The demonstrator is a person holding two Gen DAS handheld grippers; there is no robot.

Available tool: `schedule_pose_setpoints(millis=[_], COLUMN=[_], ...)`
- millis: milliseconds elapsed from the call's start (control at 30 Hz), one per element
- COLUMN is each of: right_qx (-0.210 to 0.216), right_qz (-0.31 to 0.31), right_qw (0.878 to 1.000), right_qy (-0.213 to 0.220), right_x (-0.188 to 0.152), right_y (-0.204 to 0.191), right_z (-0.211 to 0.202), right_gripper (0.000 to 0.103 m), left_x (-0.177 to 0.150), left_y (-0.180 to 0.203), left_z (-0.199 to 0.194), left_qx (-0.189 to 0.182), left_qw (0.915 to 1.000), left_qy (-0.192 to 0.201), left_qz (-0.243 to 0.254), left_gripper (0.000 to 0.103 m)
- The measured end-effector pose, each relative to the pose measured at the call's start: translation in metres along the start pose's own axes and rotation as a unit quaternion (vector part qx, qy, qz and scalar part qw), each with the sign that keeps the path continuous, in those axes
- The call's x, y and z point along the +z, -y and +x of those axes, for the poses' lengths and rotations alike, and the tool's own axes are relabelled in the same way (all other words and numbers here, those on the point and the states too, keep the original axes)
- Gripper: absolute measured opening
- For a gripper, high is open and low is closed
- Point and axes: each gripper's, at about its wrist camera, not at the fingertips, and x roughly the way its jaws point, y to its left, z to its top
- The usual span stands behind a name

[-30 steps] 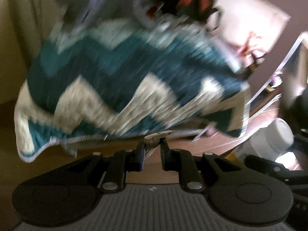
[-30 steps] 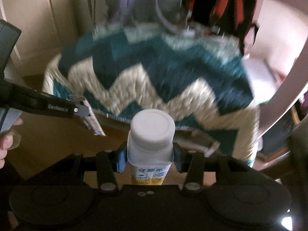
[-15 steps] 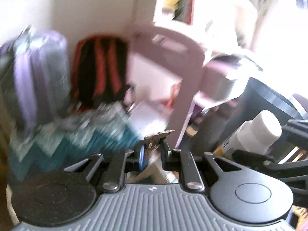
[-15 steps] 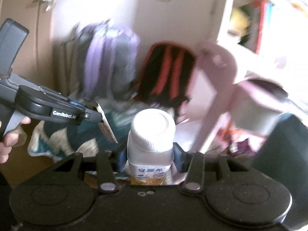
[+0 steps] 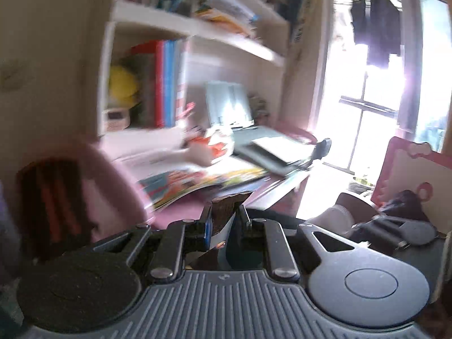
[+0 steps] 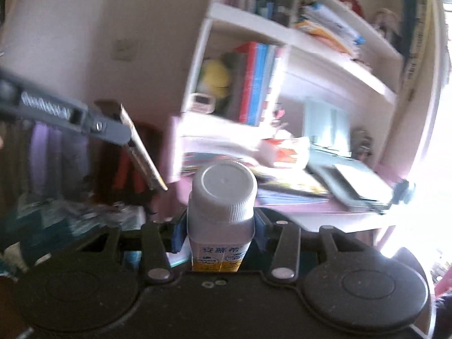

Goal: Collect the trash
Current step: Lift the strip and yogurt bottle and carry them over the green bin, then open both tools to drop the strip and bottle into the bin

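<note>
**Both hand-held grippers raised from the bed to worktop height, each carrying one item**

1. Change of view. One second ago we face the teal-and-cream zigzag blanket on the bed. Now we face a pink worktop (image 6: pixel 325 207) with a white bookshelf (image 6: pixel 282 39) above it. Both views have swung upward and toward the window (image 5: pixel 367 90). The loads in both hand-held grippers are unchanged across the frames.

2. Left hand-held gripper (image 5: pixel 224 216). We see its jaws nearly together, clenched on one flat wrapper (image 5: pixel 226 209), dark against the light. The wrapper stands above the fingertips. In the right wrist view this same tool enters from the left edge and the wrapper (image 6: pixel 142 152) hangs slanted from its tip, over the backpacks.

3. Right hand-held gripper (image 6: pixel 220 227). We see its jaws about half apart, grasping one white pill bottle (image 6: pixel 221 212) by the body. The ribbed cap points away from the camera; the blue pads press both sides. In the left wrist view the bottle (image 5: pixel 330 217) shows at lower right.

4. Pose. Both tools point slightly downward, side by side, the left one to the left of the right one.

5. Count:
   - trash items held: two (one wrapper, one pill bottle)
   - hand-held grippers: two
   - open picture book (image 5: pixel 203 180) on the worktop: one
</note>
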Motion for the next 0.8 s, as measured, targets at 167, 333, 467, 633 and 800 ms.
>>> schedule_pose_setpoints(millis=[167,333,467,633,800], right_qx=[-0.027,-0.031,-0.021,-0.006,-0.001], right_qz=[0.017,0.021,0.02,0.02,0.019], right_qw=[0.999,0.997,0.995,0.992,0.989], right_qy=[-0.021,-0.061,-0.095,-0.122,-0.144], right_x=[-0.012,-0.032,-0.047,-0.058,-0.067], right_y=[0.031,0.043,0.044,0.041,0.04], right_z=[0.01,0.027,0.042,0.057,0.065], right_gripper=[0.046,0.046,0.046,0.046,0.047], left_x=[0.005,-0.016,-0.037,-0.057,-0.072], left_y=[0.044,0.062,0.064,0.056,0.051], left_z=[0.043,0.088,0.12,0.151,0.172], left_qx=[-0.033,-0.042,-0.028,-0.011,-0.013], left_qw=[0.999,0.9964,0.993,0.9862,0.9785], left_qy=[-0.023,-0.07,-0.112,-0.164,-0.206], left_qz=[0.02,0.025,0.023,0.022,0.01], left_gripper=[0.016,0.016,0.016,0.016,0.016])
